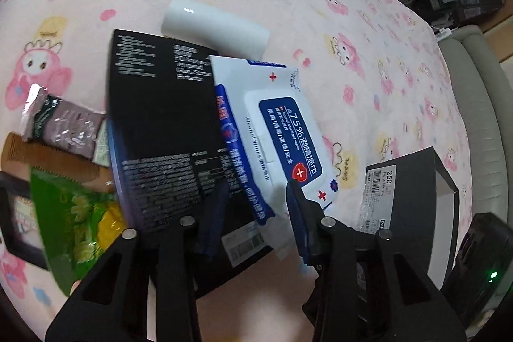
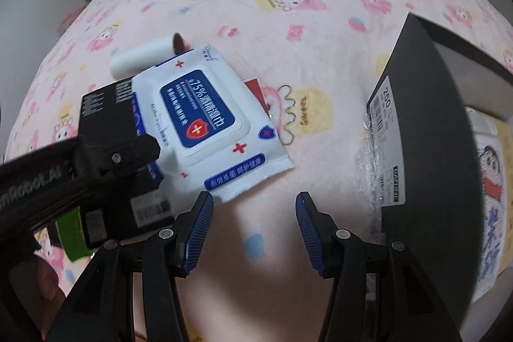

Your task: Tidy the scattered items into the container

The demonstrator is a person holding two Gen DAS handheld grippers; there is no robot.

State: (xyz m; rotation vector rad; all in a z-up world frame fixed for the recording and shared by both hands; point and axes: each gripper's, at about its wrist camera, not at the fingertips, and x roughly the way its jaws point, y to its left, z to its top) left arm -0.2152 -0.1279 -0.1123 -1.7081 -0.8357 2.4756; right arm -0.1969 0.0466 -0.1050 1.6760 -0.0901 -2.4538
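Note:
A white and blue pack of alcohol wipes (image 1: 282, 130) (image 2: 205, 114) lies slanted across a flat black box (image 1: 160, 117) (image 2: 102, 104) on the pink bedsheet. My left gripper (image 1: 256, 185) points down at the pack's near end. One finger stands over the black box and the other over the pack, and no pad visibly presses. In the right wrist view the left gripper (image 2: 128, 156) reaches in from the left. My right gripper (image 2: 253, 201) hovers open over bare sheet. The black shoebox (image 1: 407, 181) (image 2: 433, 117) stands open at the right.
A white roll (image 1: 214, 24) (image 2: 141, 56) lies behind the black box. A brown sachet (image 1: 64, 124), a comb (image 1: 41, 156) and a green packet (image 1: 73, 213) lie to the left. A red item (image 2: 256, 88) peeks from under the wipes. A cartoon-printed pack (image 2: 487, 181) sits in the shoebox.

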